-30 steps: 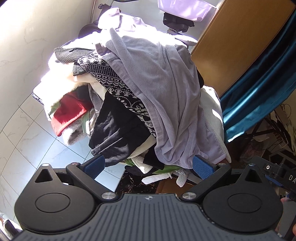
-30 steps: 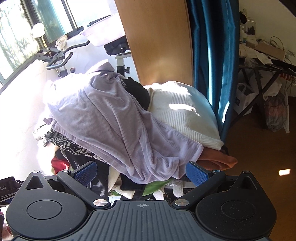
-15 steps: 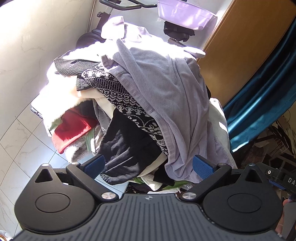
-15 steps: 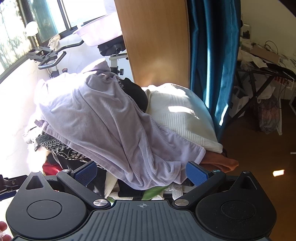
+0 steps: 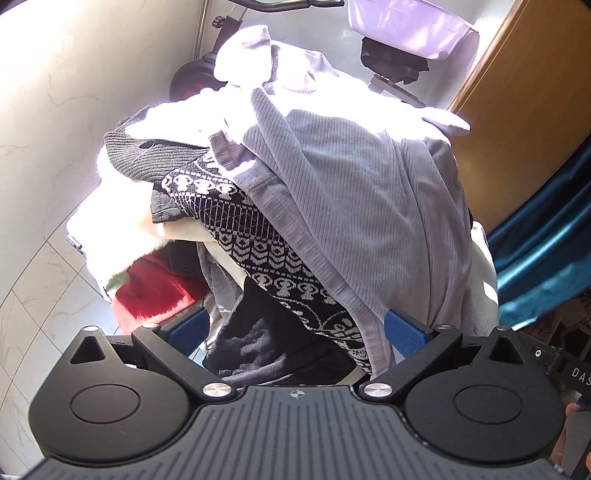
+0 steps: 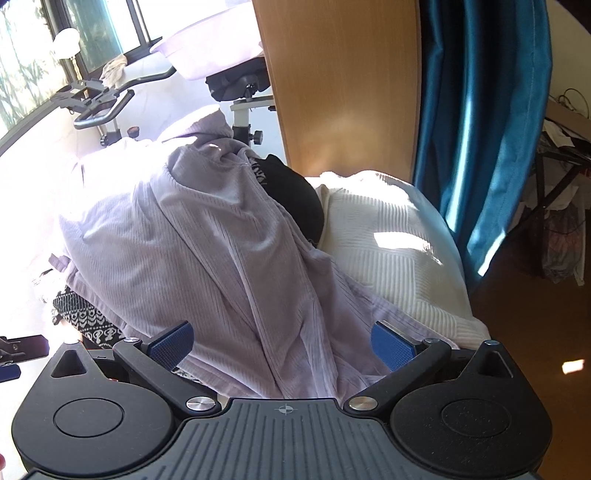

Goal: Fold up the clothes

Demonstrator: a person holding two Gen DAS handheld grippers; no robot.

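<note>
A tall heap of clothes fills both views. On top lies a lilac ribbed garment (image 5: 354, 192) (image 6: 207, 258). Under it are a black-and-white patterned knit (image 5: 258, 254), a black fleece piece (image 5: 266, 343), a red item (image 5: 155, 291) and a cream ribbed knit (image 6: 399, 251). My left gripper (image 5: 295, 334) is open, its blue pads either side of the black fleece and the lilac hem. My right gripper (image 6: 282, 345) is open too, with the lower folds of the lilac garment lying between its pads.
A wooden panel (image 6: 343, 85) and a teal curtain (image 6: 476, 122) rise behind the heap. An exercise bike (image 6: 99, 107) carries a lilac basin (image 5: 410, 26). White tiled floor (image 5: 40, 295) lies to the left. A cluttered black rack (image 6: 554, 177) stands at the right.
Both grippers have moved closer to the heap. The lilac garment's lower edge now lies between the right pads, and the black fleece sits between the left pads. Both stay open.
</note>
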